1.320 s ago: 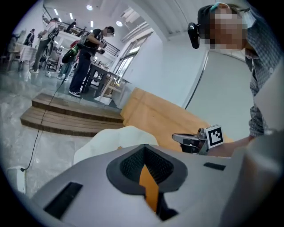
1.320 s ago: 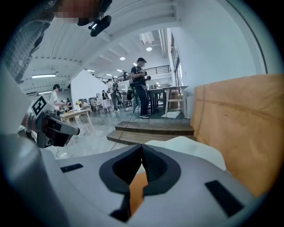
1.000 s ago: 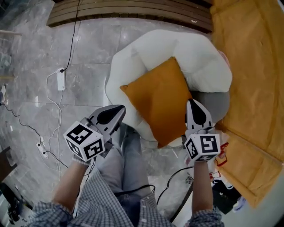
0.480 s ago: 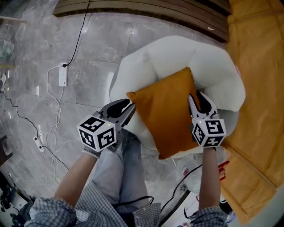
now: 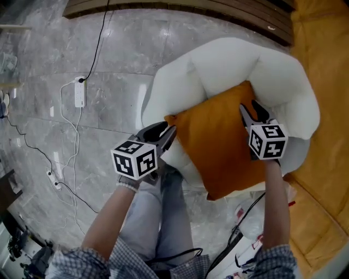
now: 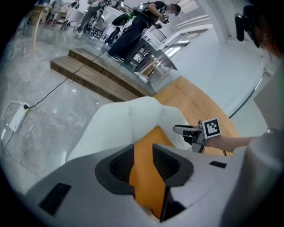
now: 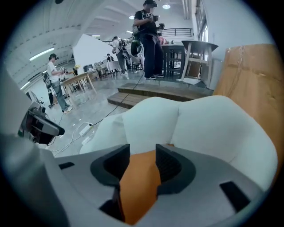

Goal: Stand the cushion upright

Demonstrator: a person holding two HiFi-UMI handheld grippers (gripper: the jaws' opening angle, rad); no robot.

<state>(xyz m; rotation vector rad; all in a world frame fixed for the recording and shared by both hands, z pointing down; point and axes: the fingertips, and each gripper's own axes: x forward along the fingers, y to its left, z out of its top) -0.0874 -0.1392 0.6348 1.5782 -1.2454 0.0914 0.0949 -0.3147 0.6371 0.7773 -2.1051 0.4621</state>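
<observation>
Orange cushion (image 5: 218,141) resting in the seat of a white armchair (image 5: 229,60), broad face turned upward, one corner up against the padded backrest and the opposite corner hanging past the seat's front edge toward the person. The left gripper (image 5: 166,131) is at the cushion's left corner, the right gripper (image 5: 252,110) at its right edge near the backrest, so the cushion lies between the two tools. Both sets of jaws have just been opening and stand spread. In each gripper view a strip of orange fabric fills the gap between the ribbed pads, so each tool straddles a cushion edge rather than pinching it, although contact with the pads cannot be ruled out. The marker cubes face the head camera, and the person's checked sleeves (image 5: 109,259) show below. Around the armchair there is grey marbled floor (image 5: 114,65), a white power strip (image 5: 80,93) with its trailing cable to the left, and a wooden step (image 5: 163,11) along the far side.
</observation>
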